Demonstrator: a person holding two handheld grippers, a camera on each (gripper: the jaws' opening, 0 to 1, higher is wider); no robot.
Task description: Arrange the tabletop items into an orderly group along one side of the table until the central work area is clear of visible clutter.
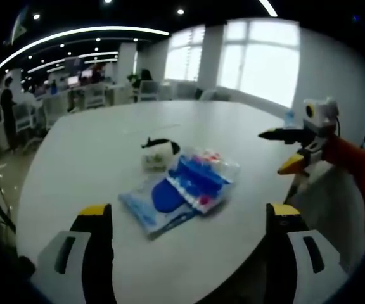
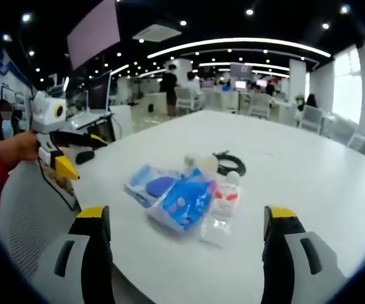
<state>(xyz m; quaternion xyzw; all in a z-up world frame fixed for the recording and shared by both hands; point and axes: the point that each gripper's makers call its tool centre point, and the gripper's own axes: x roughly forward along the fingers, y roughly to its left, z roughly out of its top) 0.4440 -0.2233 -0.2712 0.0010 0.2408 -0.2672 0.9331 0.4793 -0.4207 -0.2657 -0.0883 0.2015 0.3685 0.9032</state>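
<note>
Blue packets (image 1: 185, 190) are seen in a loose pile mid-table, at twelve o'clock from both grippers — soft, light, slippery film, best pinched at a flat edge. Left gripper (image 1: 189, 218) and right gripper (image 2: 185, 218) are held spread, nothing grasped. A black cable coil (image 2: 230, 163) and clear bottle (image 2: 224, 206) are clearer in the right gripper view — the white table (image 1: 94, 152) lies beneath.

Blue packets (image 1: 182, 190) lie on white table (image 1: 94, 158).
</note>
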